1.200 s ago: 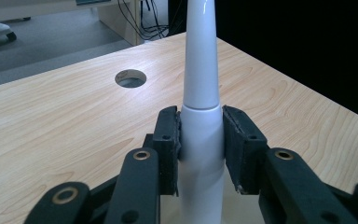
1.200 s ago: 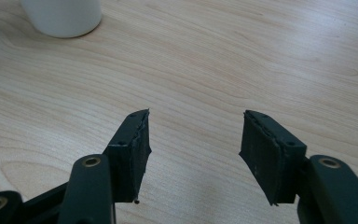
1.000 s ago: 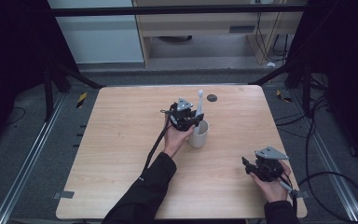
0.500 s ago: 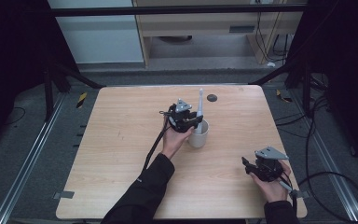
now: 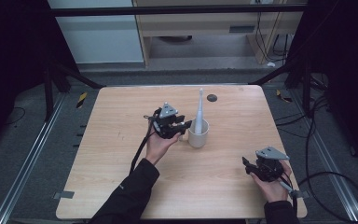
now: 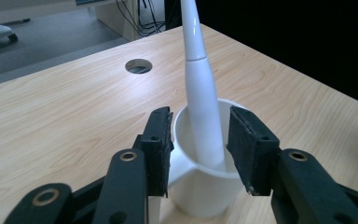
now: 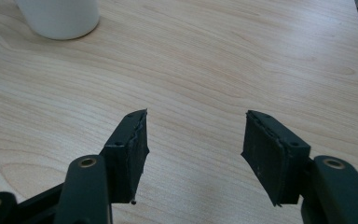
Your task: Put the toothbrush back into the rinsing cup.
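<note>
Bare tabletop around central cup

My left gripper sits out over the middle of the desk, my left hand under it, forearm reaching in from the near edge in a dark sleeve. Its jaws have just been opening and now stand apart, pads pressing nothing. My right gripper rests low near the desk's near right corner, jaws spread wide, cradled in my right hand.
</note>
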Demonstrator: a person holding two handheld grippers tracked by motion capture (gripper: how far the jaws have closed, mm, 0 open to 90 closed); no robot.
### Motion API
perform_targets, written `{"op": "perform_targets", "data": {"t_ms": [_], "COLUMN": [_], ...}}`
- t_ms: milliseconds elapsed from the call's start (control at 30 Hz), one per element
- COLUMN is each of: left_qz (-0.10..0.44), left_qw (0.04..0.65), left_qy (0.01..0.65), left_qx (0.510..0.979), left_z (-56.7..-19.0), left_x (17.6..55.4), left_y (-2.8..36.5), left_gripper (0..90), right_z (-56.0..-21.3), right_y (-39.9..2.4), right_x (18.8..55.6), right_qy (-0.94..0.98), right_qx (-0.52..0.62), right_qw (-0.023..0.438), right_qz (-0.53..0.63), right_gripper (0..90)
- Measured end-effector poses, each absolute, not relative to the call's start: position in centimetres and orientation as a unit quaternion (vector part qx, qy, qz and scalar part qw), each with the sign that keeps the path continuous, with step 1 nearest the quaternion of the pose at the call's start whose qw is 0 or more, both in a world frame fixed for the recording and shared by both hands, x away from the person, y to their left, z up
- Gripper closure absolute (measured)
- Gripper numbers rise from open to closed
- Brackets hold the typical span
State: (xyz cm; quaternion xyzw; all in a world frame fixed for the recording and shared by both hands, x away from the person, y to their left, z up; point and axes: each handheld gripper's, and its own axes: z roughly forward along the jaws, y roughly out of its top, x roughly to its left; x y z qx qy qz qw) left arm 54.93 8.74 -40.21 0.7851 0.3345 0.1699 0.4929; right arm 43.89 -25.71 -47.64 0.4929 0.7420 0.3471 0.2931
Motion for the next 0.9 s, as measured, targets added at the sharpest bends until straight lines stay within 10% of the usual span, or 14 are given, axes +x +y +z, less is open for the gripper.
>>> {"op": "perform_targets", "data": {"t_ms": [900], "left_qz": [0.215], "left_qw": [0.43], "left_qy": [0.397], "left_qx": [0.782], "left_z": [-44.4], "left_x": [47.9], "left_y": [21.9], "left_gripper": [41.5], "right_z": [-47.8], "right_y": [-25.6], "right_x": [43.7], "right_qy": [0.739], "right_qx": [0.502], "right_qw": [0.289], "right_qz": [0.345], "right_gripper": [33.9]}}
